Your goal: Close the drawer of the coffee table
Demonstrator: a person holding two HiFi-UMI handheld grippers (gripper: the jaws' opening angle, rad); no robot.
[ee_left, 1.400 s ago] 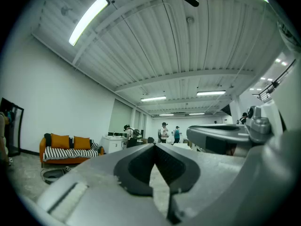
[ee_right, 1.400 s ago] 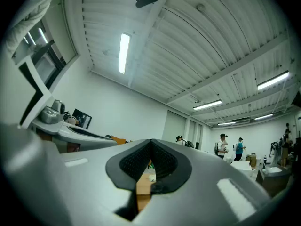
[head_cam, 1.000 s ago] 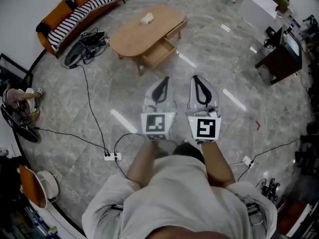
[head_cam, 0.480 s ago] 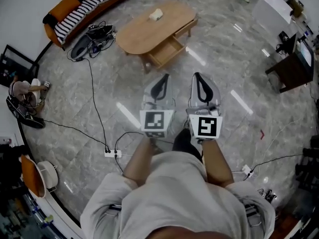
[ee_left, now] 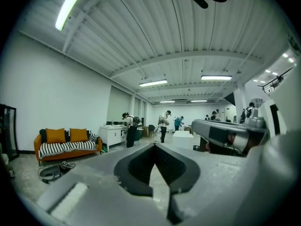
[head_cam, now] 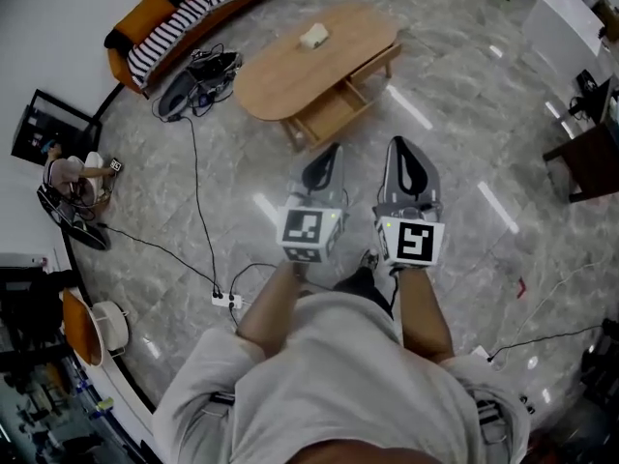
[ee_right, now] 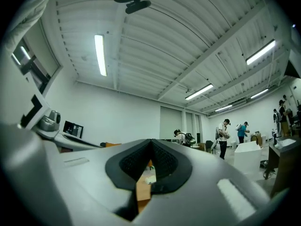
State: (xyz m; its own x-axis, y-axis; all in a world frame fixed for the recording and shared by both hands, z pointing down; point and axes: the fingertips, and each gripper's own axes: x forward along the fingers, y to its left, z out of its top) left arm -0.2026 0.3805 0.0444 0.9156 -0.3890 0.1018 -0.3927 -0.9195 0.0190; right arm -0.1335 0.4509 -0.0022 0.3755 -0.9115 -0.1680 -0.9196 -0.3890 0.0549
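Status: task not begun on the object; all work remains.

At far left in the head view we note a striped sofa (head_cam: 184,13) against the wall, with a heap of cables (head_cam: 198,73) on the floor beside it. Neither concerns the task.

Right of these stands the coffee table (head_cam: 280,80), an oval wooden top bearing one small white box (head_cam: 313,36). Its drawer (head_cam: 336,114) is pulled out from the side facing the person, and we can see its pale inside. We record it as open.

Nearer the person, the left gripper (head_cam: 334,151) is held out over bare floor. Its jaws are clenched tip to tip, with nothing between them. Just right of it, the right gripper (head_cam: 399,148) is in the same condition, clamped together and empty. Its own view looks past its tips at the table's wood and the white box.

Both grippers are well apart from the drawer front, and neither touches the table. We judge that the approach, the contact with the drawer front and the push home are all outstanding.
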